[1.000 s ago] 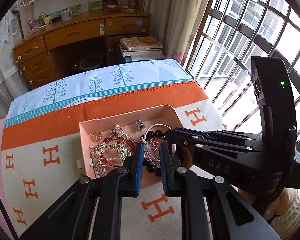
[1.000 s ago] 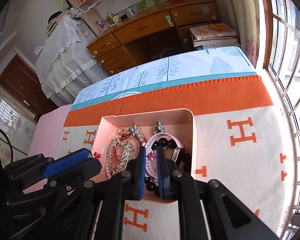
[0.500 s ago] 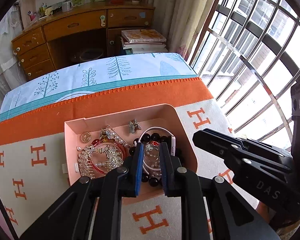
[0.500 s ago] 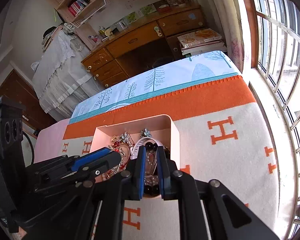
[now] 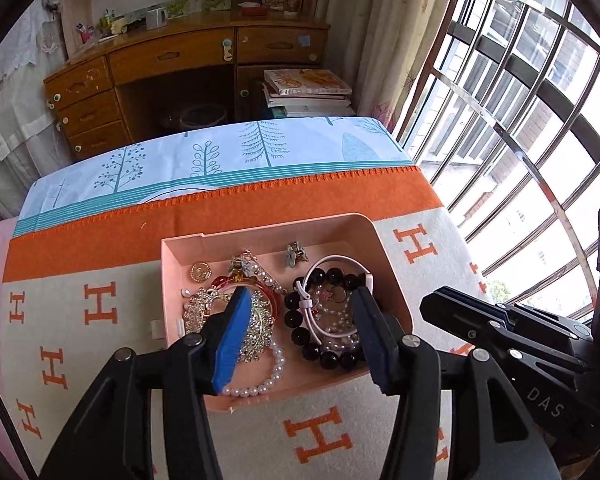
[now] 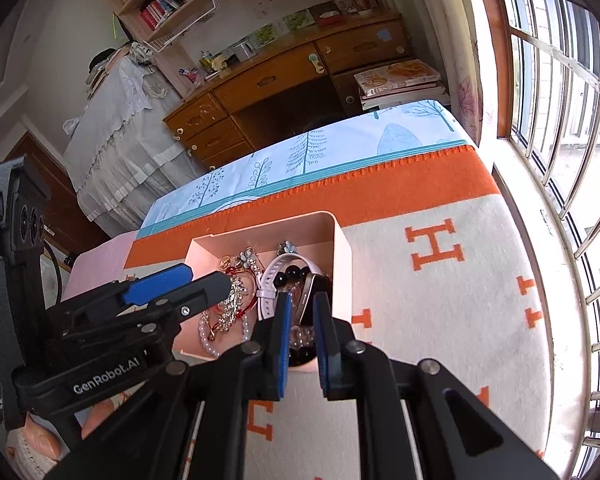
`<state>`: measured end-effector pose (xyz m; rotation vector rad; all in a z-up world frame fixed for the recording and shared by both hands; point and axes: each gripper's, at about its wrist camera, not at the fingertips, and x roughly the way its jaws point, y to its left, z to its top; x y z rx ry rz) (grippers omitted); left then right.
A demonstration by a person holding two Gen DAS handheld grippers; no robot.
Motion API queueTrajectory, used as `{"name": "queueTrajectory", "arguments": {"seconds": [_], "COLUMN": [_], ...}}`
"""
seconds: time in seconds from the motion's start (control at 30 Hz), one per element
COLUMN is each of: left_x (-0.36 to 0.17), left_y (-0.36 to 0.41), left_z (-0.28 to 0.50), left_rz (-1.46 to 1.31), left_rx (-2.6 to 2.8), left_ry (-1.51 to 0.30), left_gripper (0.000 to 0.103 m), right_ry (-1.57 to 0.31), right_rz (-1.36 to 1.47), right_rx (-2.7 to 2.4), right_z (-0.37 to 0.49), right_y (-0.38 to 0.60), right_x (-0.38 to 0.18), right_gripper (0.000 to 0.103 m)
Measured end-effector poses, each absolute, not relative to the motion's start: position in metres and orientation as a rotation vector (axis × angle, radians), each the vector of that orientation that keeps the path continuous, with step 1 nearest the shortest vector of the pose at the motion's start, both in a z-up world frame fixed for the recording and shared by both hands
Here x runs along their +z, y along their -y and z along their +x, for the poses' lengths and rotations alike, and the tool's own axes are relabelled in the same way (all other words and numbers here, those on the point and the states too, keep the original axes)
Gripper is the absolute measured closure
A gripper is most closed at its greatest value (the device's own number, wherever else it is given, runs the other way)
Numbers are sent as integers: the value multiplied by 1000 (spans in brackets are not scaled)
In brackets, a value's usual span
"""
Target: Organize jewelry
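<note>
With my left gripper (image 5: 296,332) spread wide over the jewelry (image 5: 260,312) heaped in the pink box (image 5: 384,240) on the bed and my right gripper (image 6: 302,338) nearly closed on nothing, tangled strands could snag and lift together.

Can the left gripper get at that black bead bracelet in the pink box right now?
Probably yes: the left gripper is open above the pink box, the black bead bracelet lies uncovered between its fingers, though tangled with the white watch strap.
</note>
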<state>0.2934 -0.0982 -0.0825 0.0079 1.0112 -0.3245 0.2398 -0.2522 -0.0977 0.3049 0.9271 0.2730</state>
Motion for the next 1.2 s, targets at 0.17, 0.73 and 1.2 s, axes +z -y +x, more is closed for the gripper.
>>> {"name": "queueTrajectory", "arguments": {"seconds": [0.17,0.73,1.2], "left_x": [-80,-69,-52], "left_y": [79,-18,-59], "left_z": [263,141,62], "left_rz": [-40,-79,-92], "left_rx": [-271,-105,9], "left_ry": [-970,-899,-831], "left_gripper": [25,8,1], "right_ry": [-922,-869,-817], "right_rz": [290,220,116], "right_rx": [294,368,400], "right_z": [221,137,60], "right_y": [248,204,151], "right_x": [-98,-87,-68], "right_gripper": [92,71,69]}}
